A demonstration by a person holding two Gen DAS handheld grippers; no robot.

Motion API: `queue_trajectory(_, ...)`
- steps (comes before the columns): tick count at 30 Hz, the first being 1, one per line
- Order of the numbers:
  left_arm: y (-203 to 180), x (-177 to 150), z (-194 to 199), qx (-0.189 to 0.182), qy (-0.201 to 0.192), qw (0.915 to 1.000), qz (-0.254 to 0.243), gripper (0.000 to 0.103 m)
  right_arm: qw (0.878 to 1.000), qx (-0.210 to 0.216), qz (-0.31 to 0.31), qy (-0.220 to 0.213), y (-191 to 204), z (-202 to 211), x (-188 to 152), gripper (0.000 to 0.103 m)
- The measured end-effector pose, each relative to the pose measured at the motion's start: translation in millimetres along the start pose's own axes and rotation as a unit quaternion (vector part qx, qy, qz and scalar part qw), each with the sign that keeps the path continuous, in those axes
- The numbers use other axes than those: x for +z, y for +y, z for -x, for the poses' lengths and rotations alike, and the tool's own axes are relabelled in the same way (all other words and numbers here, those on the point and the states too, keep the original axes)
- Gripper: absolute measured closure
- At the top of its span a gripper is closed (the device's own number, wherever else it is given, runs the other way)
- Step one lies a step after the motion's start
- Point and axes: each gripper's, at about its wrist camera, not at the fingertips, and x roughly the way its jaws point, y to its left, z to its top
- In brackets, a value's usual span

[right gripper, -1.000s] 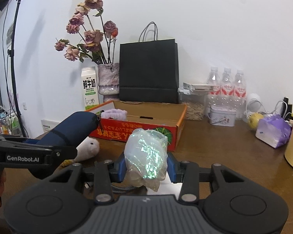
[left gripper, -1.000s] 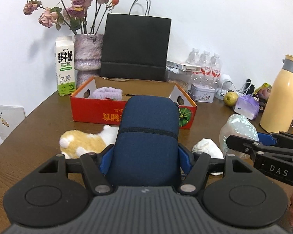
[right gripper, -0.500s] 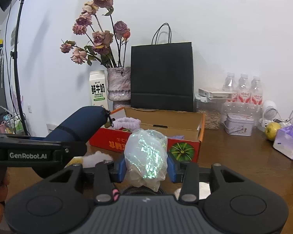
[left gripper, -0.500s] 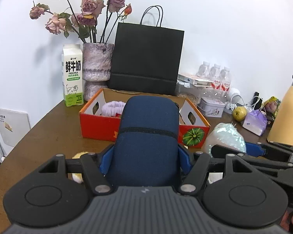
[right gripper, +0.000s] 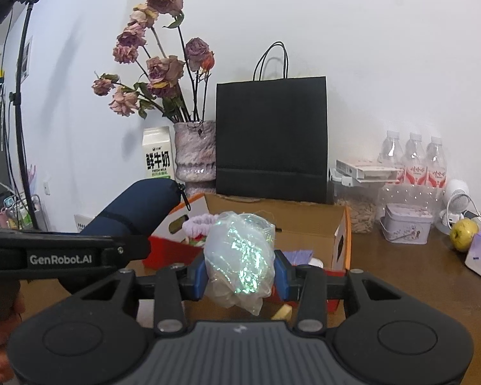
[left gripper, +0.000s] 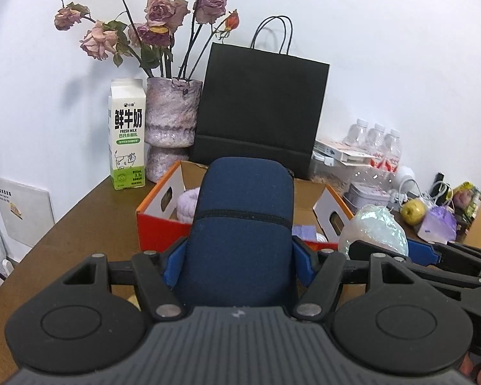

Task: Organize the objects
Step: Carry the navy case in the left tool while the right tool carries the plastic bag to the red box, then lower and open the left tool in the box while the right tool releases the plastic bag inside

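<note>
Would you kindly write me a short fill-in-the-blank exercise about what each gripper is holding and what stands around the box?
1. The left gripper is shut on a navy ____.
2. The right gripper is shut on an iridescent ____ bag.
3. The milk carton stands to the left of the ____ holding dried roses.
4. Behind the red cardboard box stands a ____ paper bag with handles.

Missing words: pouch; plastic; vase; black

Brown wooden table (left gripper: 89,215), red cardboard box (left gripper: 157,229), milk carton (left gripper: 127,134), black paper bag (left gripper: 259,112)
</note>
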Motion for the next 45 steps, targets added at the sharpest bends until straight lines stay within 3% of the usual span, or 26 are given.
queue_trajectory(10,0,21,-32,0.001,-0.008,0.9999,0.015,0.036,1.0,0.002,-0.01,-0.001,-5,-37,12,0.063)
queue_trajectory(45,2,59,-132,0.005,0.025,0.9992,0.031,0.036,0.999,-0.03,-0.036,0.025,-42,-139,34,0.063)
